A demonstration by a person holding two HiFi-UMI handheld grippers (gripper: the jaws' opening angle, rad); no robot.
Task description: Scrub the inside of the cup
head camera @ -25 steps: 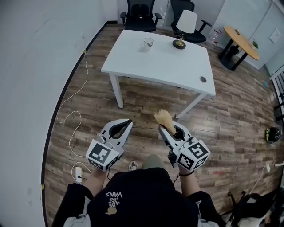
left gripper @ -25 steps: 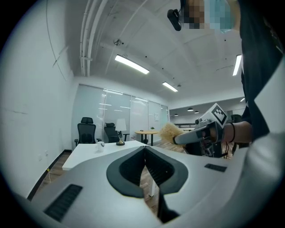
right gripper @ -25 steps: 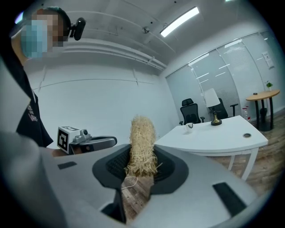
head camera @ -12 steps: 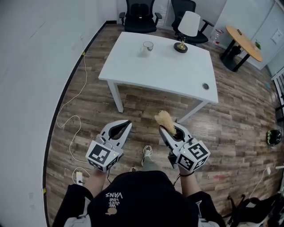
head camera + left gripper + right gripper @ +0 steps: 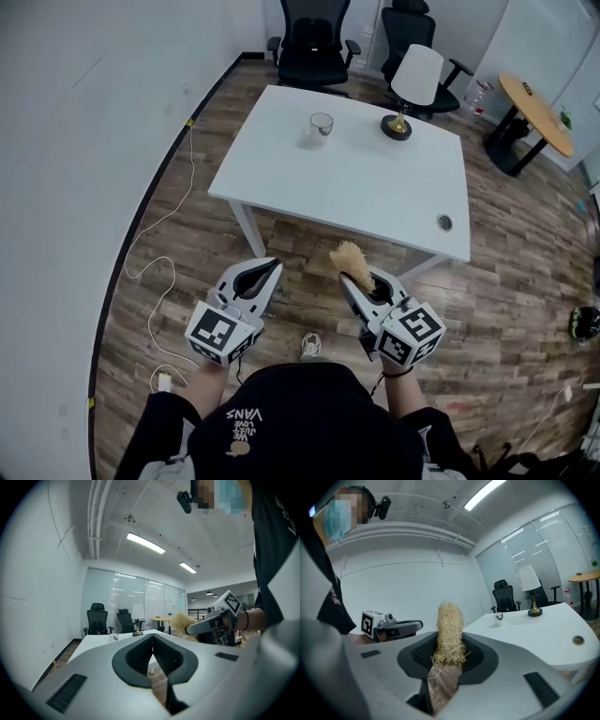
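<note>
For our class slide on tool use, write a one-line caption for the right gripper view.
Right gripper shut on a straw-coloured scrubber, facing a white table with a glass cup and lamp.

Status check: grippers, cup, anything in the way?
Left gripper shut, empty. Right gripper shut on scrubber. Cup upright on table, untouched. No obstacle seen.

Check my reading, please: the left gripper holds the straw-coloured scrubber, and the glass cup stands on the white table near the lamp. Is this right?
Not quite. The right gripper, not the left gripper, holds the scrubber in its jaws; the right gripper view shows this. The glass cup does stand on the white table near the lamp.
</note>
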